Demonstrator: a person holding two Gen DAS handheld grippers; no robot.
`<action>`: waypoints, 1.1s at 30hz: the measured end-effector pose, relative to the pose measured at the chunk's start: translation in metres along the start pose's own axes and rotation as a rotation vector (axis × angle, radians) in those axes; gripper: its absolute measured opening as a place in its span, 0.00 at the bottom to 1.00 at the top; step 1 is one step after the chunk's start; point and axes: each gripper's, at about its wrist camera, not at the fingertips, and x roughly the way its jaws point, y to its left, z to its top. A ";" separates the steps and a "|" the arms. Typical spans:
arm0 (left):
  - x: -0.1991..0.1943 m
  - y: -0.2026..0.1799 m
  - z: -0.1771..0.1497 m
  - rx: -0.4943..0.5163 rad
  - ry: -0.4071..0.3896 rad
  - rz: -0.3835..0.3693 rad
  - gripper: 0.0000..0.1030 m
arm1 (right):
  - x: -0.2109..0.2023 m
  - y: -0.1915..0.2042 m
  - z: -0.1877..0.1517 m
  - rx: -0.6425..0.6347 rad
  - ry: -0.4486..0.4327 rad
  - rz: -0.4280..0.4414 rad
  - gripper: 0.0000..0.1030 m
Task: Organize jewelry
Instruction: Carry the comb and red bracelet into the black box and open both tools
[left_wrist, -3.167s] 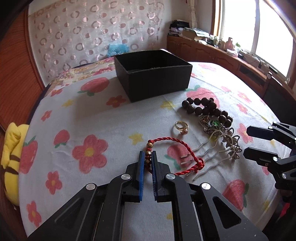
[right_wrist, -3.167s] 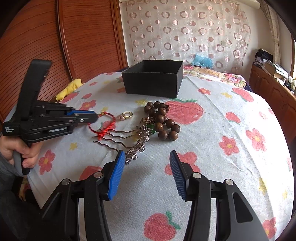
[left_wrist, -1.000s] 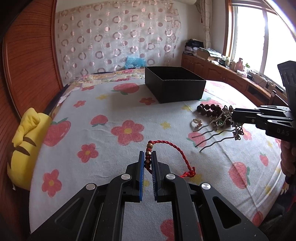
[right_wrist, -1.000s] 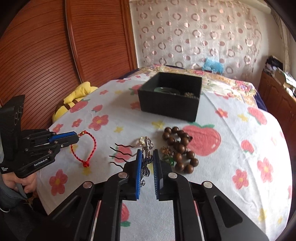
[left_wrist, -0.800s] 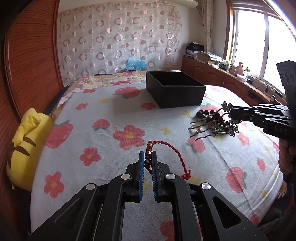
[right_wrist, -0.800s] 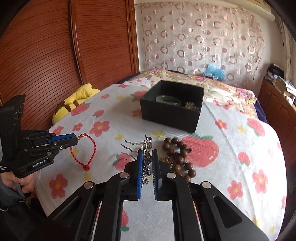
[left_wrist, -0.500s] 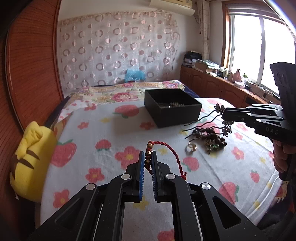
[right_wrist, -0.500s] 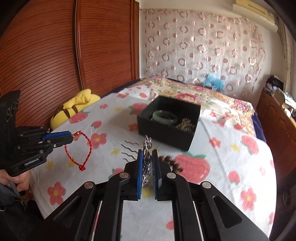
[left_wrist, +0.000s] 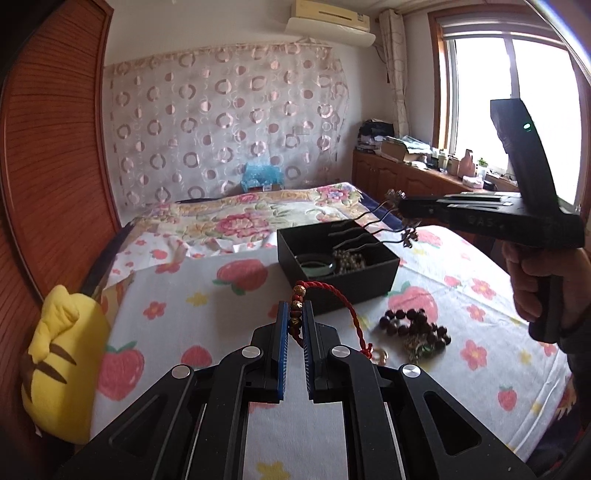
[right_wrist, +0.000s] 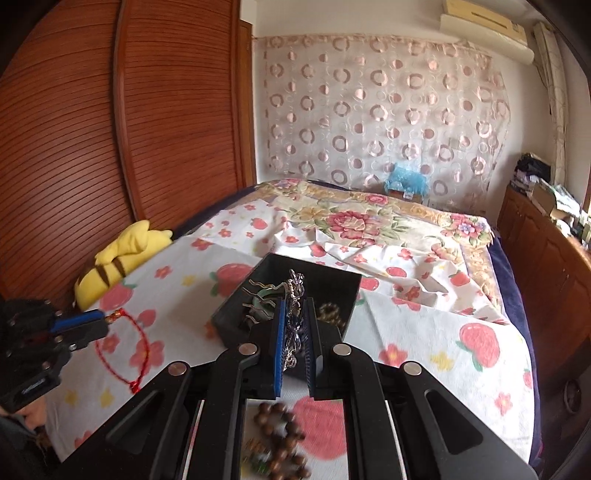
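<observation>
Left gripper (left_wrist: 294, 320) pinching red bracelet (left_wrist: 334, 299), right gripper (right_wrist: 294, 325) clamping hair comb (right_wrist: 291, 295) above black box (left_wrist: 373, 275), wooden beads (left_wrist: 417, 326) nearby

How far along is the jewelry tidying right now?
Partly done. The black box already holds a green bangle and a small beaded piece. In hand: the right gripper holds the silver hair comb over the box, and the left gripper holds the red cord bracelet in the air. Left on the bedspread: the dark wooden bead bracelet and a ring.
</observation>
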 end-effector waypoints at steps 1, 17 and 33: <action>0.003 0.001 0.005 0.000 -0.004 0.002 0.06 | 0.008 -0.003 0.002 0.004 0.010 -0.004 0.10; 0.056 -0.003 0.051 0.003 0.001 0.018 0.06 | 0.071 -0.015 -0.007 0.047 0.127 0.053 0.24; 0.113 -0.032 0.069 0.028 0.051 0.016 0.06 | 0.031 -0.047 -0.055 0.067 0.118 0.002 0.26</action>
